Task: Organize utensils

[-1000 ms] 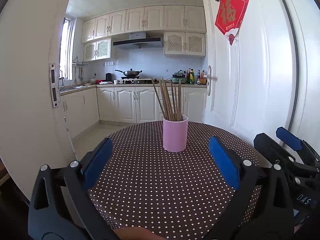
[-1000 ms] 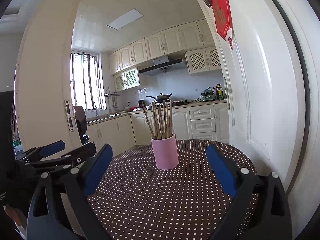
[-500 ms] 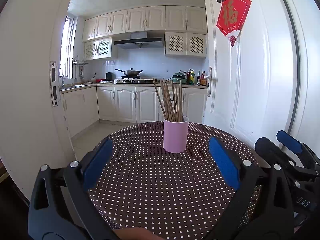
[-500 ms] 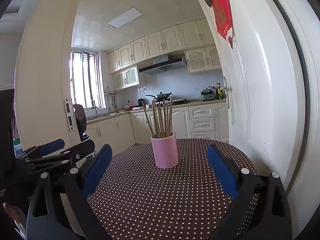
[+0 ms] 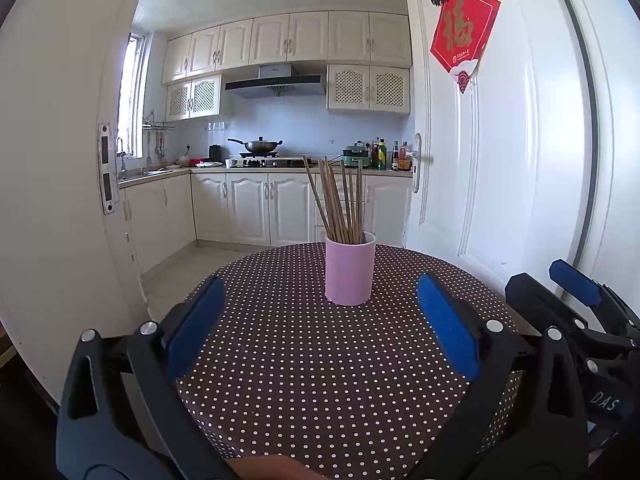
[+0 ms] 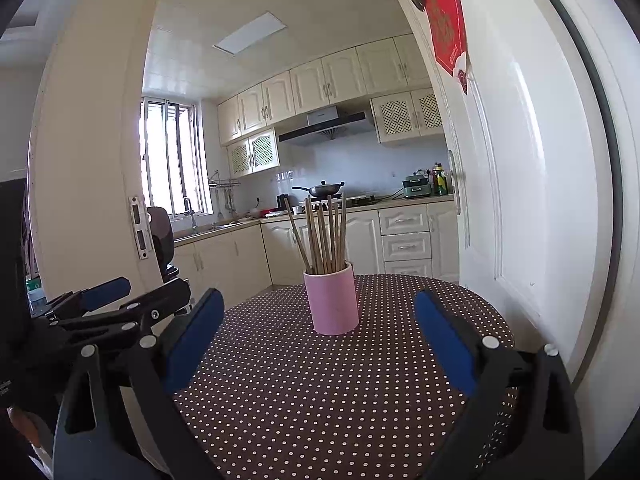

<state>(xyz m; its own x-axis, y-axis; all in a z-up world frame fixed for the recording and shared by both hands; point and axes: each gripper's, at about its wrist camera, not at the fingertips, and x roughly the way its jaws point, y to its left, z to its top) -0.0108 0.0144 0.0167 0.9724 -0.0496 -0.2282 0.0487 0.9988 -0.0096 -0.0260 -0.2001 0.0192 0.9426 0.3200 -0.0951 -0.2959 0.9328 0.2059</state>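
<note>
A pink cup (image 5: pixel 350 268) stands upright on the round table with a brown polka-dot cloth (image 5: pixel 320 360). Several brown wooden chopsticks (image 5: pixel 340 200) stand in it, leaning a little left. The cup also shows in the right wrist view (image 6: pixel 331 298), with the chopsticks (image 6: pixel 324 236). My left gripper (image 5: pixel 320 320) is open and empty, held over the table's near side, short of the cup. My right gripper (image 6: pixel 318 336) is open and empty, beside the left one. The right gripper shows at the right edge of the left wrist view (image 5: pixel 572 292); the left gripper shows at the left of the right wrist view (image 6: pixel 120 300).
A white door (image 5: pixel 500 160) with a red paper decoration (image 5: pixel 464 36) stands open close to the table's right side. A white door frame (image 5: pixel 60 200) is at the left. Beyond the table is a kitchen with cream cabinets (image 5: pixel 256 208) and a wok on the stove (image 5: pixel 260 146).
Both grippers have drifted slightly; the cup sits marginally lower and righter in the left wrist view. Both stay open and empty.
</note>
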